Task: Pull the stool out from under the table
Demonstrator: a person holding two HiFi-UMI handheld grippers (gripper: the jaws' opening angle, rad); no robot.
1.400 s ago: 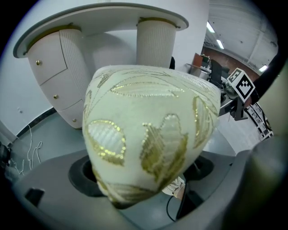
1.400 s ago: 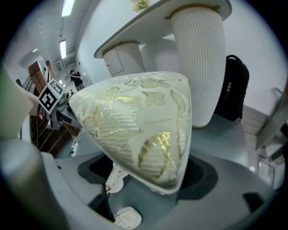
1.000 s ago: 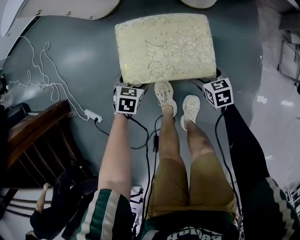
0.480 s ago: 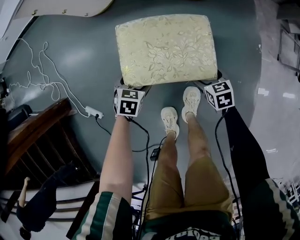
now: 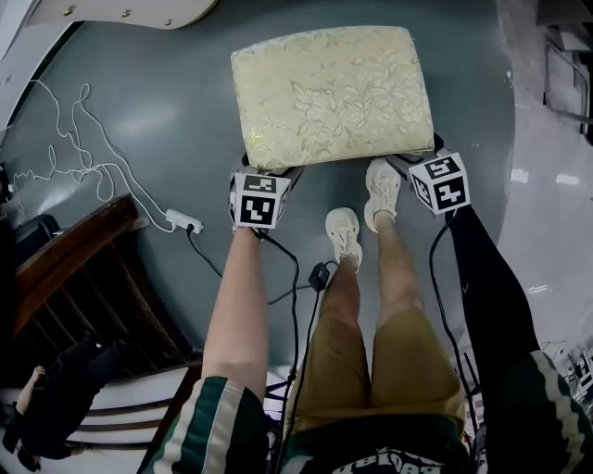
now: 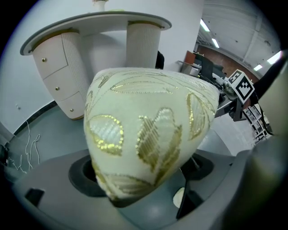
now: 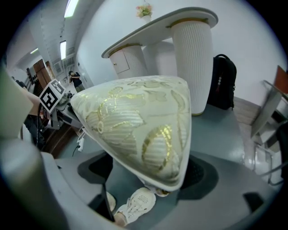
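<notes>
Noted loose white cable (image 5: pixel 69 139) and power strip (image 5: pixel 182 220) on grey floor (image 5: pixel 139 102) at far left, with dark wooden furniture (image 5: pixel 74 268) just below them. Spotted only a sliver of table (image 5: pixel 120 11) at upper left of head view. Saw more in left gripper view: rounded top on drawer pedestal (image 6: pixel 56 78) and ribbed column (image 6: pixel 143 45), both beyond the stool (image 5: pixel 332 97).

Held stool's near-left corner with left gripper (image 5: pixel 264 171), jaws clamped onto cushion edge, with that corner filling the gap in left gripper view. Found stool standing on floor, clear of table top in head view, cream cushion with gold leaf pattern facing up.

Logged the person's pale shoes (image 5: pixel 345 236) on floor just beside stool's near edge, between the two grippers, one foot set further forward than the other. Traced black cord (image 5: pixel 295 278) trailing down past left forearm.

Gripped stool's near-right corner with right gripper (image 5: pixel 414 162), jaws likewise closed tight on cushion. Saw cushion corner wedged between them in right gripper view, one shoe showing underneath.

Caught black backpack (image 7: pixel 223 81) on floor beside the ribbed column, then metal frame (image 7: pixel 270 112) at far right edge.
</notes>
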